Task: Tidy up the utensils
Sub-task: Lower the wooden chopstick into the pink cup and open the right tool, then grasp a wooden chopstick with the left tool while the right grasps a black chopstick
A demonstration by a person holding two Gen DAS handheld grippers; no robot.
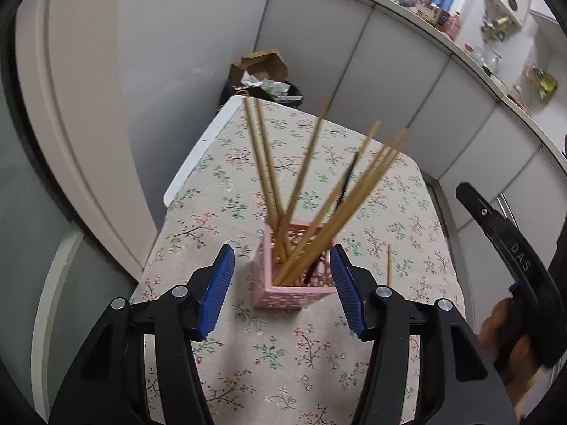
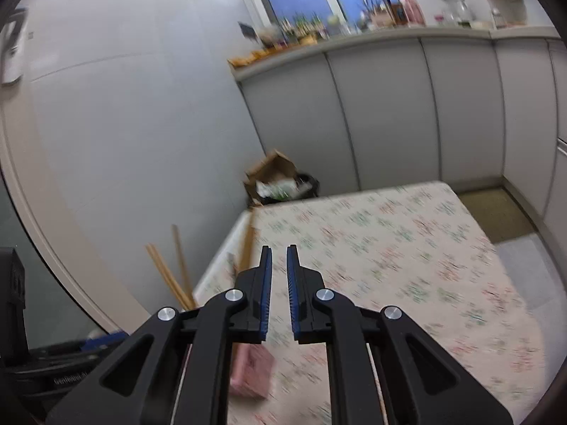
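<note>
A pink lattice holder [image 1: 283, 290] stands on the floral tablecloth [image 1: 219, 191] with several wooden chopsticks [image 1: 308, 191] and a dark one fanned out of it. My left gripper [image 1: 281, 264] is open, with a blue pad on each side of the holder; a gap shows at the left pad. One loose chopstick [image 1: 388, 264] lies on the cloth to the right of the holder. My right gripper [image 2: 279, 248] hangs over the table with only a thin slit between its pads and nothing in it. Below it, blurred, are the holder [image 2: 251, 372] and chopstick ends [image 2: 170, 276].
A dark bin [image 1: 262, 78] stuffed with cardboard and wrappers stands beyond the table's far edge, against the wall. Grey cabinets [image 2: 389, 113] with a cluttered counter run along the right. A person's hand [image 1: 496, 329] grips the other tool's black frame [image 1: 503, 233] at the right.
</note>
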